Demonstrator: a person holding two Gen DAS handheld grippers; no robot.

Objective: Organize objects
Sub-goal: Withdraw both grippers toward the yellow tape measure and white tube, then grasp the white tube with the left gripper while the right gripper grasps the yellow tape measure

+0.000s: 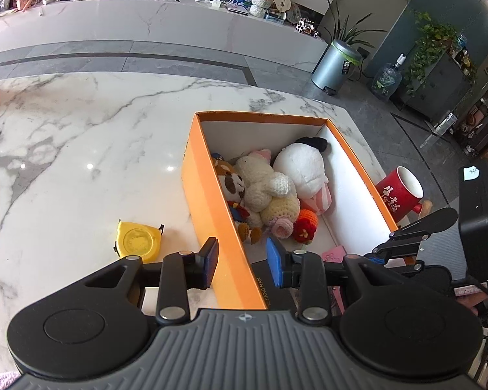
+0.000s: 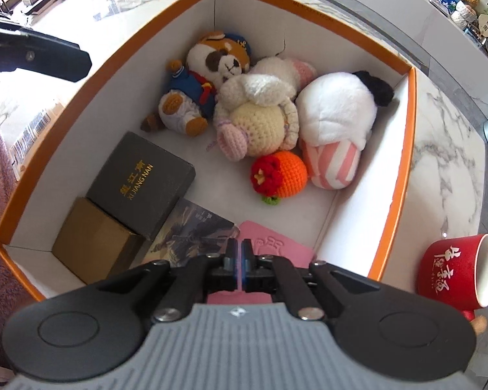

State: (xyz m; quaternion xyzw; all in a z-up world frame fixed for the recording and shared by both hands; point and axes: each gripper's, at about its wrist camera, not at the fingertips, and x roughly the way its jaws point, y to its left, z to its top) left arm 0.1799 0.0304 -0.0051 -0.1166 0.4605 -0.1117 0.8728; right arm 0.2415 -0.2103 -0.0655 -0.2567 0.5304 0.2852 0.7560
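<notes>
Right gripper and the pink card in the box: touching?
Touching. The right wrist view shows the right gripper with its jaws shut on the pink card's edge, pink showing between the pads.

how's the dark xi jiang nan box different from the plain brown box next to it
The dark box is charcoal with gold lettering on its top; the brown box is plain tan cardboard with no print. The dark box looks wider and flatter, the brown one smaller and more cube-like. The dark box lies nearer the plush toys, the brown one nearer the corner. Both sit touching inside the orange storage box.
</notes>
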